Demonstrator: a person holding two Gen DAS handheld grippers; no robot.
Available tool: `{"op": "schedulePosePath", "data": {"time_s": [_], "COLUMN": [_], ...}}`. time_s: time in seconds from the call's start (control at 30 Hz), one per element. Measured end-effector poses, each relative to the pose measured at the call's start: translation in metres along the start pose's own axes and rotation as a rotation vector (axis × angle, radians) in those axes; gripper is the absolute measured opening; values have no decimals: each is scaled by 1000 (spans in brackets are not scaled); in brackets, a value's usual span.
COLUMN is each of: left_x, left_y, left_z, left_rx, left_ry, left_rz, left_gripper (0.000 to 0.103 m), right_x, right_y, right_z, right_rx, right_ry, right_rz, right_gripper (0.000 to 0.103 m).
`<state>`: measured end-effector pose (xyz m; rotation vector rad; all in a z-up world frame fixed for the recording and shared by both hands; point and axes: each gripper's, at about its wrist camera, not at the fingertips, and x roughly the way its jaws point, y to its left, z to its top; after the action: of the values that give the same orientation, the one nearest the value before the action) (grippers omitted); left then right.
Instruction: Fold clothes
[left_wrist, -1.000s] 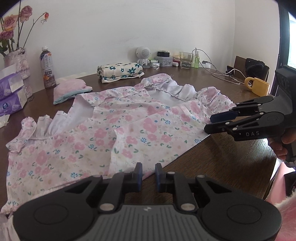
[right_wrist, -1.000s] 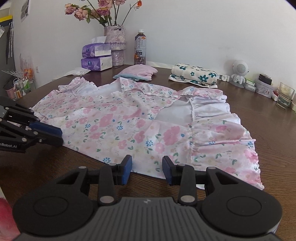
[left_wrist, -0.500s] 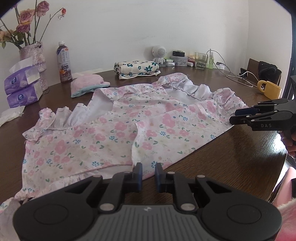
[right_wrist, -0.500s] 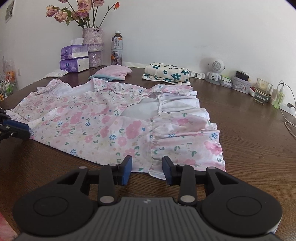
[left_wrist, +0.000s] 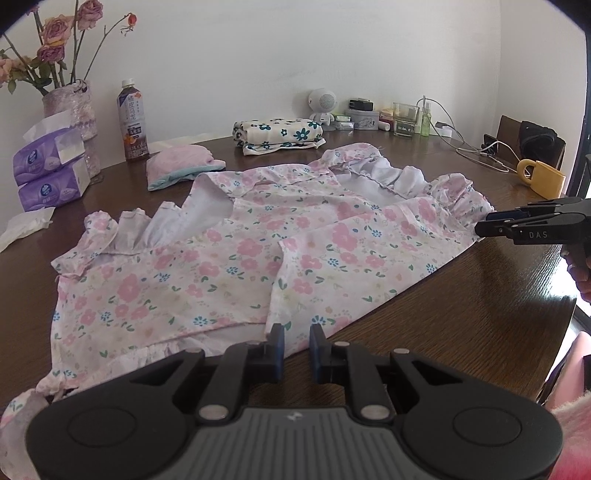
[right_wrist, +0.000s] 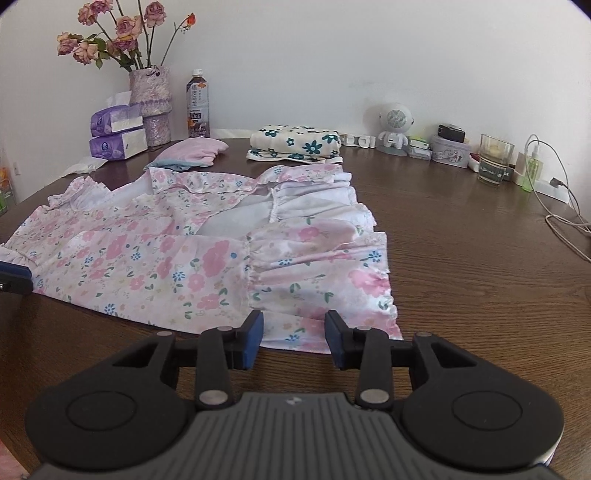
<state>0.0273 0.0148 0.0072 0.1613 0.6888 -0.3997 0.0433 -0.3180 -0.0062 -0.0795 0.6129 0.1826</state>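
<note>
1. The left gripper (left_wrist: 296, 338) has its blue-padded jaws only a narrow gap apart, not gripping anything. The tips sit right at the near hem of the pink floral dress (left_wrist: 258, 251).
2. The right gripper (right_wrist: 294, 329) has its jaws clearly wider apart, also holding nothing. It's parked just at the ruffled near edge of the same dress (right_wrist: 207, 254).
3. That dress is spread flat on the dark brown wooden table (left_wrist: 461, 306), and it stretches away ahead of both grippers with one panel folded over itself. In the left view the right gripper (left_wrist: 487, 223) pokes in from the side, tips right at the frilly sleeve edge; can't tell if it's touching.
4. Beyond the dress from the right gripper there's a small folded pink garment with a teal edge (right_wrist: 192, 153) and a folded white cloth with dark teal flowers (right_wrist: 295, 142), both apart from the dress.
5. Further back along the wall: a brown drink bottle (right_wrist: 198, 105), stacked purple tissue packs (right_wrist: 116, 131) and a vase of dried pink roses (right_wrist: 149, 99).
6. Off to the far right of the left gripper sits a yellow mug (left_wrist: 541, 177).
</note>
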Motion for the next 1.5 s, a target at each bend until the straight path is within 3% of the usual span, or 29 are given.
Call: {"op": "schedulePosePath", "data": {"time_s": [0.3,0.5,0.67,0.9,1.13,1.5], "left_x": [-2,-10,5,49,85,105], "left_y": [-1,-2,-20,-40,-30,-24], "left_z": [4,30,61,88,93,88], "left_rx": [3,30,120,239,174,129], "left_ry": [3,-69,-94,-55,17,34], "left_rz": [-5,-49,-99,-136,-192,-218], "left_gripper": [15,20,20,20,14,12], "right_x": [0,-15,-10,22,55,76], "right_y": [-19,-13,11,64,88,93], "right_z": [-4,12,32,57,60,57], "right_rx": [34,20,-37,-183,-212,-198], "right_ry": [5,-67,-106,-93,-22,28], "right_rz": [-60,-3,96,204,226,248], "right_gripper": [36,37,37,36,23,18]}}
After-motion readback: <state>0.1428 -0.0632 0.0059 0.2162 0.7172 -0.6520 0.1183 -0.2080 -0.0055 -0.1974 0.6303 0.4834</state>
